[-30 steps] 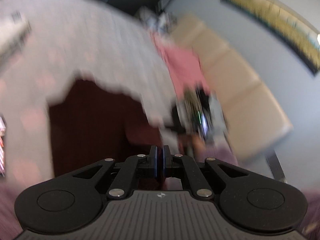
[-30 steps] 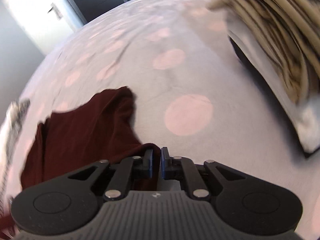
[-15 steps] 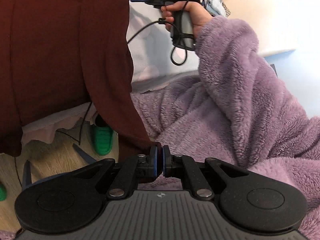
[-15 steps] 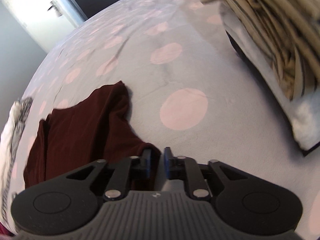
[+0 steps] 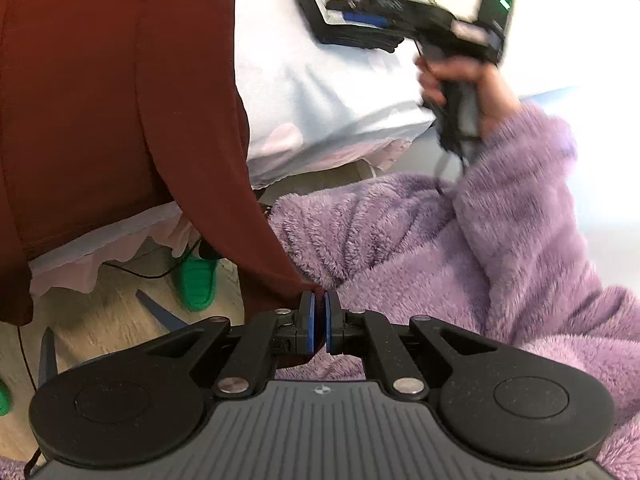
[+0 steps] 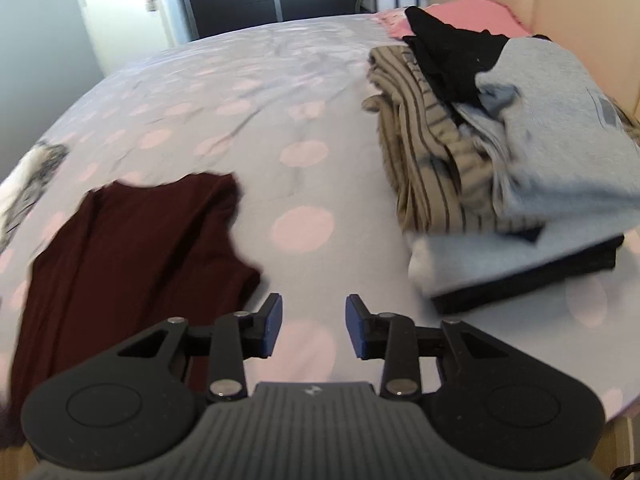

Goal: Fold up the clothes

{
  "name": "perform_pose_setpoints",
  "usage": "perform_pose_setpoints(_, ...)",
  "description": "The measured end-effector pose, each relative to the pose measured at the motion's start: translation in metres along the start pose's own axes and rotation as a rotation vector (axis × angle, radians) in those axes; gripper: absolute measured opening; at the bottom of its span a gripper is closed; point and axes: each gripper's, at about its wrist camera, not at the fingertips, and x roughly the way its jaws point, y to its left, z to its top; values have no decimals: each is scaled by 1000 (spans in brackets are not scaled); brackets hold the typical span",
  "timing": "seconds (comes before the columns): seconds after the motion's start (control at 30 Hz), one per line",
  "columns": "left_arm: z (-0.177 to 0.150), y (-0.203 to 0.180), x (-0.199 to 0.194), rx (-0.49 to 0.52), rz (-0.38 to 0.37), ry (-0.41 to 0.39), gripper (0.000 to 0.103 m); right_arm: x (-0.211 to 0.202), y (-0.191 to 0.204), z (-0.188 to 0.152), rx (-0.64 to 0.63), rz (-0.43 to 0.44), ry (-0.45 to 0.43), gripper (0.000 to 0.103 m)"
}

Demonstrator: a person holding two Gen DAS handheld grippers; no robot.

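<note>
The dark maroon knit garment (image 6: 132,248) is spread on the pale blue, pink-dotted bedsheet (image 6: 248,92), one corner draped over the bed edge and pinched in the clenched left gripper (image 5: 319,322). The right gripper (image 6: 314,326) is held released, jaws apart, above the sheet near the stack of folded clothes (image 6: 520,184).

left wrist view faces bed edge (image 5: 328,120) closely, right wrist view overlooks bedtop, both catch maroon garment (image 6: 132,240)
</note>
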Motion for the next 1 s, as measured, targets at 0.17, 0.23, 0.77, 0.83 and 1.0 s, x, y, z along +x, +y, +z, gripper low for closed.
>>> perform_pose_setpoints(0.17,4,-1,7,19,-3,-6,3,-11,5,-48,73,146,109,39)
perform_pose_setpoints(0.23,6,-2,8,22,-7,-6,3,-6,7,-72,134,222,170,35)
perform_pose_setpoints(0.77,8,36,-59,-204,-216,-366,3,14,17,-174,686,480,360,42)
perform_pose_setpoints(0.83,15,49,-65,-257,-194,-430,3,15,23,-172,684,481,345,42)
perform_pose_setpoints(1.0,29,101,-59,-465,-119,-526,3,22,35,-163,683,501,324,42)
